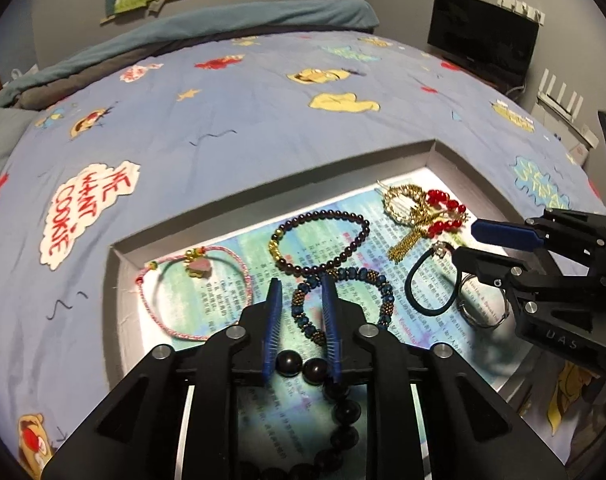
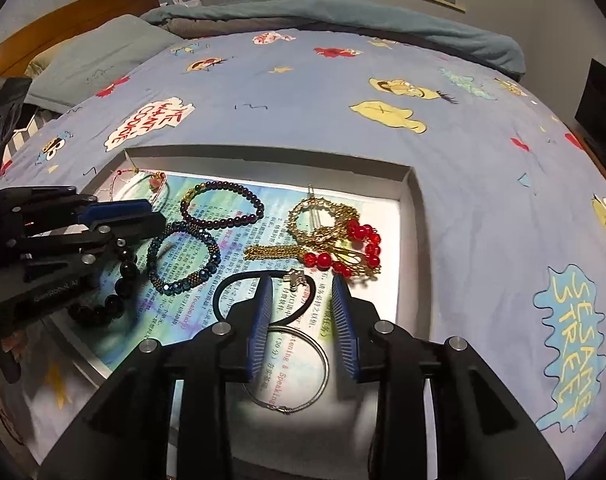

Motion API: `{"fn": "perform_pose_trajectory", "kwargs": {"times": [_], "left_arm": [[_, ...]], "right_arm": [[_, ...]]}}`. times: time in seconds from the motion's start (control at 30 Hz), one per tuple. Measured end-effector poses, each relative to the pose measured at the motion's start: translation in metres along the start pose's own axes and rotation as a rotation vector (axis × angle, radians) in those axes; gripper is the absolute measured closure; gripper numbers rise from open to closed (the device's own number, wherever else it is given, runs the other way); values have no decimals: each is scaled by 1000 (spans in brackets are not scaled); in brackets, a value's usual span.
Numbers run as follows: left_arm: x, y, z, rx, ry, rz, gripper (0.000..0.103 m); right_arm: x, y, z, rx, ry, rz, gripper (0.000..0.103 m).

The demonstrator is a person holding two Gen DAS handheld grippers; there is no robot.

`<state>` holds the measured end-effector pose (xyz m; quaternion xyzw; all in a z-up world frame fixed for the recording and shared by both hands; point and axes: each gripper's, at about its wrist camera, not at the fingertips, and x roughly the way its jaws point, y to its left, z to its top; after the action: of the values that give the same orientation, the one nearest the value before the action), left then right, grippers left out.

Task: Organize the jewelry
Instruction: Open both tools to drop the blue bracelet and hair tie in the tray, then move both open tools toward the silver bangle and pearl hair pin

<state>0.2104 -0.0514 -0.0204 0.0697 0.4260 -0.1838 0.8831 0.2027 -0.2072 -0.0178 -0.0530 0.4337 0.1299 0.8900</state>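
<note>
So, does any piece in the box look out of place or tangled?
Mostly tidy. The black hair tie lies across the silver ring, and the red-bead gold hairpin is a loose tangle of chains. The black bead bracelet touches the blue bead bracelet.

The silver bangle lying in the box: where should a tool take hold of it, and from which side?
Grip the silver bangle on its open right arc, coming from above. It lies flat on the printed paper, so one finger must go inside the ring. Its far edge overlaps the black hair tie; the right arc is clear.

Black claws (image 1: 301, 304), blue ribbed pads, silver screws.
</note>
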Motion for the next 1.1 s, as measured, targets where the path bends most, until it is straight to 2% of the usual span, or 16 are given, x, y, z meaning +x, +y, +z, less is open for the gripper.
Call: {"fn": "perform_pose_trajectory", "kwargs": {"times": [0.13,0.2,0.3,0.43,0.5,0.7,1.1], "left_arm": [[-9,2,1,0,-23,32,75],[-14,4,2,-9,-32,40,69],[-21,8,3,-23,-56,67,44],[-36,13,6,-45,-96,92,33],[-42,16,7,-53,-106,109,27],[-58,33,7,-114,-122,141,23],[-103,40,-16,-71,-130,198,14]], "right_arm": [[-7,-4,-1,18,-15,-11,62],[-9,-3,-1,22,-19,-15,59],[-15,-2,1,20,-29,-26,51],[-26,-2,3,26,-61,-47,38],[-33,-3,5,33,-77,-58,35],[-48,-9,5,61,-106,-74,27],[-87,-23,-6,87,-126,-104,8]]}}
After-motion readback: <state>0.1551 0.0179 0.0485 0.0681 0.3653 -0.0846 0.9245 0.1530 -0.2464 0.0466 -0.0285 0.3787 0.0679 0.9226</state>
